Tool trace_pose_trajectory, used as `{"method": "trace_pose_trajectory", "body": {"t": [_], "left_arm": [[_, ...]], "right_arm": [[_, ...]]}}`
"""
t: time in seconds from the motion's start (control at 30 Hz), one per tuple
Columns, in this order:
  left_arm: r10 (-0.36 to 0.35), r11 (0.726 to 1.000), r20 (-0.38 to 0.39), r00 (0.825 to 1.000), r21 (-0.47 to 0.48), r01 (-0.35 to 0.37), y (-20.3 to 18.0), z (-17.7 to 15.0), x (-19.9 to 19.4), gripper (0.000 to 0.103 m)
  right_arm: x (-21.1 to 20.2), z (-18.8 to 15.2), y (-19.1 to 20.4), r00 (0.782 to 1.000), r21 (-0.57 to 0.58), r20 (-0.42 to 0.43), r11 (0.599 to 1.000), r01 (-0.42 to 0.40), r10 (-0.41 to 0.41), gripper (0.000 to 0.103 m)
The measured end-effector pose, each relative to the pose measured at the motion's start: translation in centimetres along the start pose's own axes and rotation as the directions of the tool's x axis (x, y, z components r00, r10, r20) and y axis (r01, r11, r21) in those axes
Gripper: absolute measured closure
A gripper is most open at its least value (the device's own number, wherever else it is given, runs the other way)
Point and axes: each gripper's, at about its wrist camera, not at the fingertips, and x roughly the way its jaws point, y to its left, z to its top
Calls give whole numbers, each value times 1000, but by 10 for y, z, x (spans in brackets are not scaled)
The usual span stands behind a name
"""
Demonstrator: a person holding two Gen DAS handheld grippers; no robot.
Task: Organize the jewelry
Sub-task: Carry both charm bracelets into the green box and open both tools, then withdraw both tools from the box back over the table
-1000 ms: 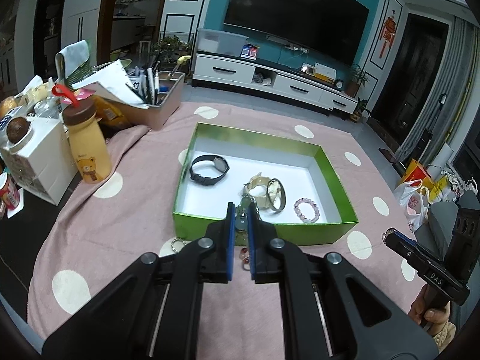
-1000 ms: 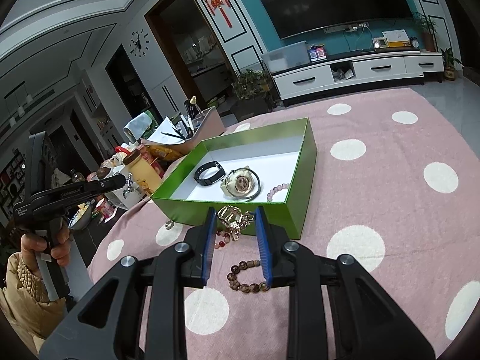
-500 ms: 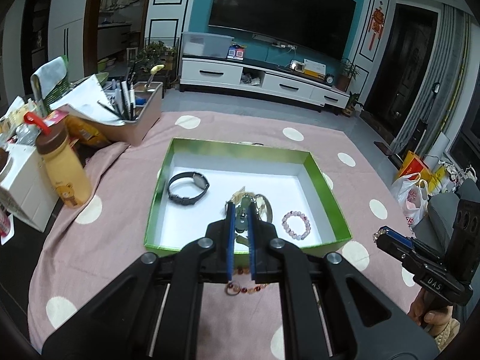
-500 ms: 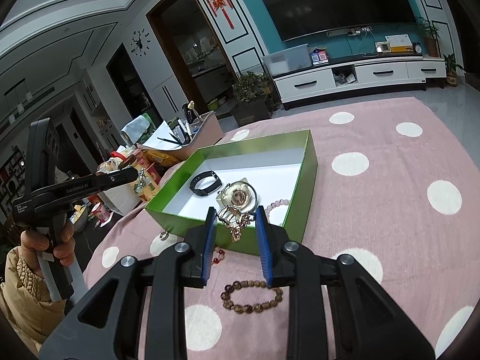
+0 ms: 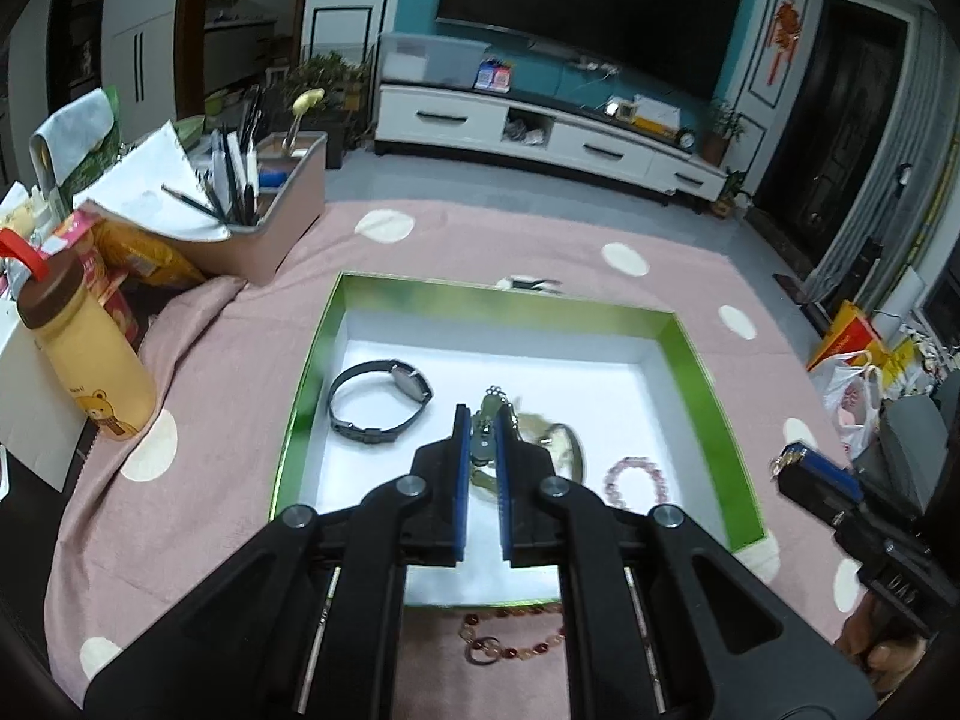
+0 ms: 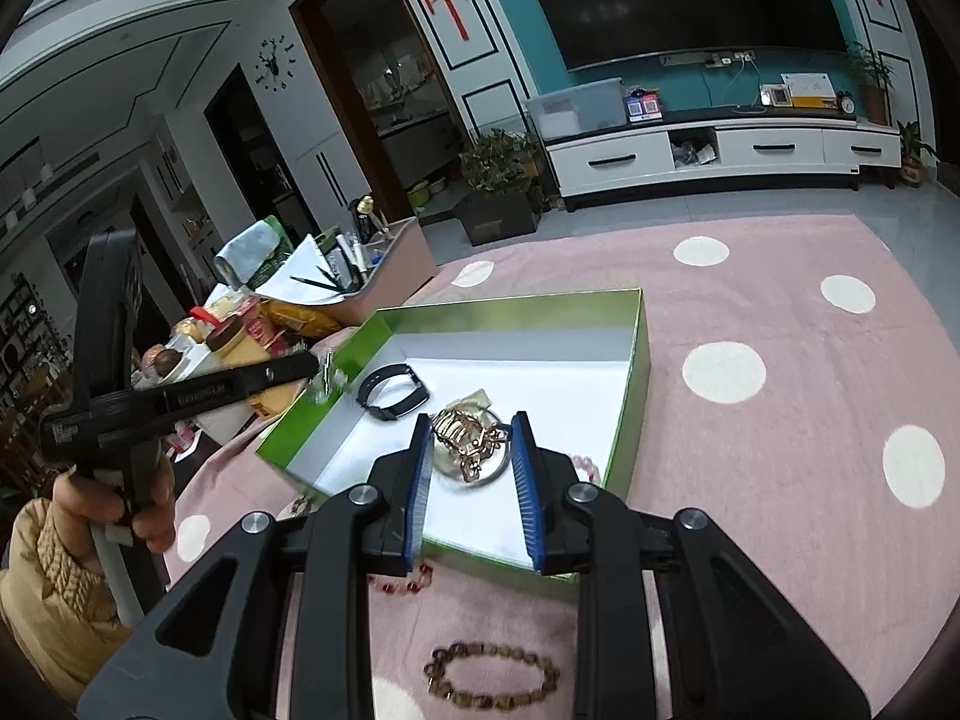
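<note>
Your left gripper (image 5: 481, 443) is clamped on a small greenish pendant (image 5: 483, 420), and your right gripper (image 6: 471, 456) pinches a gold chain piece (image 6: 465, 432), both over the green box (image 5: 690, 348). Next, lower them and release onto the bare white floor. No writing is legible.

Black tongs (image 5: 482, 441) with blue pads, silver screws; a quilted tan sleeve (image 6: 42, 576).

Watch (image 5: 379, 399) and bracelet (image 5: 637, 481) lie in box (image 5: 690, 343); necklace (image 5: 513, 648) before it.
</note>
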Motion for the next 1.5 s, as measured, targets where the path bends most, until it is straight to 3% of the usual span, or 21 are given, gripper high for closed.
{"method": "trace_pose_trajectory", "body": {"t": [0.2,0.53,0.83,0.9,0.97,1.2,1.27,1.4,1.5], "left_arm": [[25,1000,-62,998,6,-25,3,-5,26,96],[52,998,-125,991,31,-49,6,-17,51,96],[57,998,-162,985,23,-54,9,-17,60,96],[56,998,-159,986,21,-53,9,-16,59,91],[51,999,-154,987,16,-49,11,-14,58,70],[29,999,-97,995,-24,-31,26,-5,35,46],[34,999,-78,996,-35,-37,32,-4,24,32],[76,995,-44,996,-68,-79,51,-6,0,21],[102,990,-33,994,-90,-104,65,-12,-16,20]], "right_arm": [[30,13,-3,996,-11,-49,998,69,-69,77],[79,16,-14,968,-1,-190,986,165,-162,77],[94,16,-14,954,-12,-224,979,202,-199,76],[94,16,-13,953,-17,-218,977,213,-211,73],[90,16,-12,954,-19,-206,976,219,-218,58],[59,19,-16,971,26,-132,978,206,-201,47],[49,20,-18,973,42,-115,978,204,-198,44],[22,14,-22,979,72,-81,978,194,-188,43],[4,7,-25,981,88,-68,978,188,-183,40]]}}
